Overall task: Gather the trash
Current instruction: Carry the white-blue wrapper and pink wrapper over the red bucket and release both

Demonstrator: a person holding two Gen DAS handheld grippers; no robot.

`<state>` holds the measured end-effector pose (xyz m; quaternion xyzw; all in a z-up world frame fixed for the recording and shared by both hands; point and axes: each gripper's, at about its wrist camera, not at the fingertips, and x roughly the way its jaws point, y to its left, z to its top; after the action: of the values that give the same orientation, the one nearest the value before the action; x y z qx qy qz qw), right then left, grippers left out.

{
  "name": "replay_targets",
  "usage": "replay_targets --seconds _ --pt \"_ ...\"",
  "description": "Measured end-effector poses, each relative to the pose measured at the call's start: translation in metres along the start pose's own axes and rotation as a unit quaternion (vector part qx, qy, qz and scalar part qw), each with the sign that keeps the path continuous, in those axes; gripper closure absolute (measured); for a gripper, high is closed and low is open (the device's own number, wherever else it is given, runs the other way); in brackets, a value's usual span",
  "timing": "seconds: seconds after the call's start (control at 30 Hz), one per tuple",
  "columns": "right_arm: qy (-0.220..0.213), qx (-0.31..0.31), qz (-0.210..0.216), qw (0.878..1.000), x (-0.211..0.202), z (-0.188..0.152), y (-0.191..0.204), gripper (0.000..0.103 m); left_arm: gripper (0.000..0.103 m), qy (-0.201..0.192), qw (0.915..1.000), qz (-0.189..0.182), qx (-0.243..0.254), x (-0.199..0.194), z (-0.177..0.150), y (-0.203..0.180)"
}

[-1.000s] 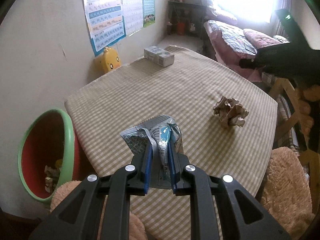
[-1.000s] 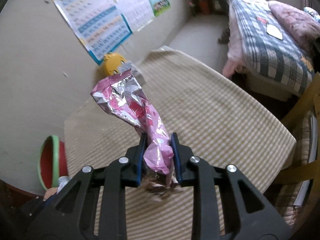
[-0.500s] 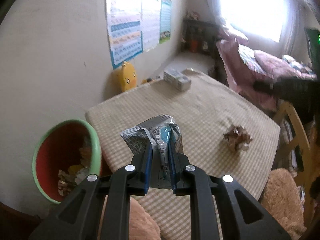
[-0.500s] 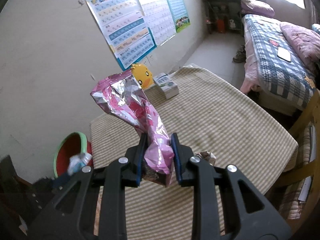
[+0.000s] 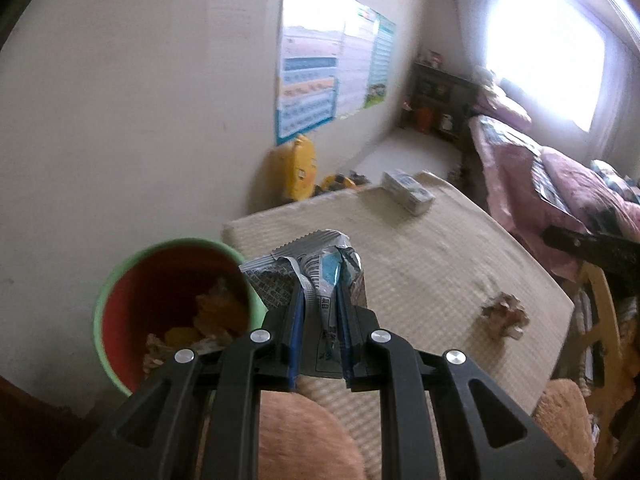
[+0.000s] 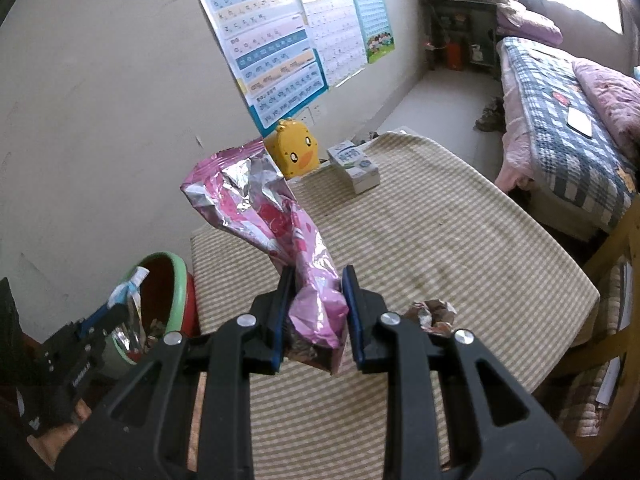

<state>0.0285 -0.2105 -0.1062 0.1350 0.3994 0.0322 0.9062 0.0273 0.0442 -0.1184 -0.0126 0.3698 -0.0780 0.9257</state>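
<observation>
My left gripper [image 5: 320, 300] is shut on a crumpled silver and blue wrapper [image 5: 308, 268], held beside the rim of a red bin with a green rim [image 5: 120, 288] that holds scraps. In the right wrist view the left gripper [image 6: 120, 304] and its wrapper hang over that bin [image 6: 180, 276]. My right gripper [image 6: 318, 280] is shut on a pink foil bag [image 6: 256, 204], held above the checked table [image 6: 460, 248]. A crumpled brown paper ball [image 5: 504, 314] lies on the table, also seen by the right gripper's finger [image 6: 432, 312].
A white carton [image 6: 354, 164] lies at the table's far edge, next to a yellow duck toy [image 6: 294, 152]. Posters hang on the wall [image 6: 272, 48]. A bed [image 6: 568, 140] stands at the right. A fuzzy tan cushion [image 5: 304, 432] is below the left gripper.
The left gripper has swung left with its wrapper to the bin's rim. The right gripper has risen and drawn back with the pink bag; the paper ball now shows beside it.
</observation>
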Motion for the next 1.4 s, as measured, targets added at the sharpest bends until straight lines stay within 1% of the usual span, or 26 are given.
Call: replay_targets --seconds 0.13,0.23,0.43,0.93,1.2,1.4 --pt "0.006 -0.013 0.009 1.000 0.007 0.001 0.017 0.078 0.090 -0.002 0.9994 0.026 -0.021 0.001 0.004 0.028" --pt "0.016 -0.023 0.023 0.999 0.016 0.000 0.033 0.078 0.090 -0.001 0.9984 0.045 -0.034 0.003 0.004 0.047" --pt "0.037 -0.047 0.045 0.997 0.034 -0.006 0.063 0.078 0.090 0.000 0.9958 0.078 -0.049 0.005 0.001 0.074" --pt "0.087 -0.080 0.080 0.990 0.074 -0.019 0.122 0.078 0.090 0.025 0.9919 0.095 -0.080 0.021 -0.013 0.113" --pt "0.111 -0.097 0.098 0.984 0.098 -0.019 0.152 0.078 0.090 0.041 0.9883 0.110 -0.097 0.034 -0.020 0.138" --pt "0.128 -0.106 0.107 0.980 0.119 -0.020 0.175 0.078 0.090 0.059 0.9872 0.106 -0.103 0.053 -0.024 0.154"
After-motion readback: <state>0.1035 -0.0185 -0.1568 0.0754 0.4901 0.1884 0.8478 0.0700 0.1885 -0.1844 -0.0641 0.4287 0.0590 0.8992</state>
